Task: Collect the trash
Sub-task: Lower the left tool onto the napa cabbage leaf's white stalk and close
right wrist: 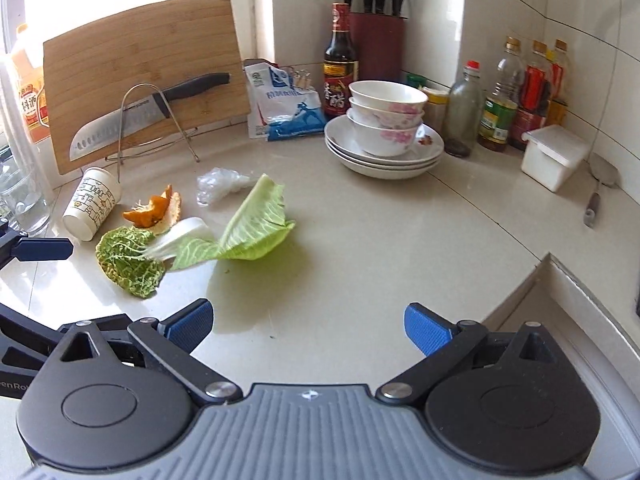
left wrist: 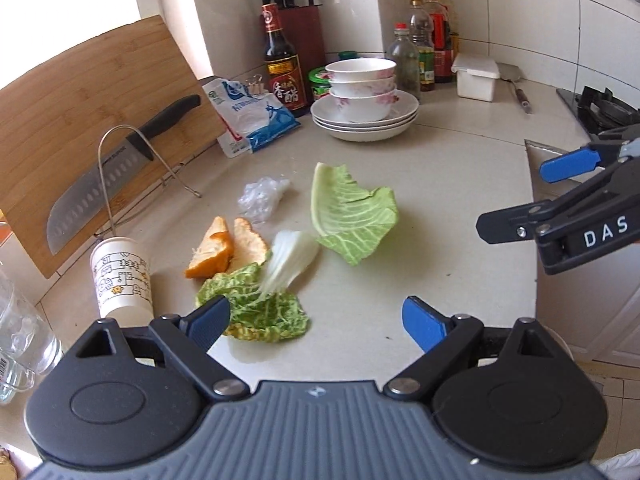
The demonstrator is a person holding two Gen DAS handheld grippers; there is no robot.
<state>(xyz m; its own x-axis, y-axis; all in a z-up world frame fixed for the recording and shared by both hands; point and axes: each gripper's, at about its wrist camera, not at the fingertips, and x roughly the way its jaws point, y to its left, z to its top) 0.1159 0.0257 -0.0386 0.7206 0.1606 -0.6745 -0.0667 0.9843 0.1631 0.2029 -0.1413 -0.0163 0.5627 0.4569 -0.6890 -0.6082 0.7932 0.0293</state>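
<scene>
Hovering over the counter (left wrist: pixel 460 168), the left gripper (left wrist: pixel 316 326) has its jaws spread wide with nothing between them; its left pad hangs over the edge of a crinkled dark leaf (left wrist: pixel 264 312). The right gripper (right wrist: pixel 308 326) is just as wide and just as empty, with only bare counter between its blue pads. Seen from the left camera, it reaches in from the right edge, well apart from the scraps.

All the trash lies in one loose cluster on the counter. A pale cabbage leaf (left wrist: pixel 352 212) curls up at the far right of it. A white stalk piece (left wrist: pixel 290 256) lies between that and the dark leaf, touching the dark one. Orange peel (left wrist: pixel 228 248) sits just left of the stalk, and a crumpled bit of clear plastic (left wrist: pixel 262 196) lies behind the peel. A paper cup (left wrist: pixel 122 280) lies on its side at the left end (printed pattern, mouth facing the back).

Behind all this a knife (left wrist: pixel 116 172) leans in a wire rack against a cutting board (left wrist: pixel 80 120), and stacked bowls (left wrist: pixel 364 84) sit on plates near the bottles.
</scene>
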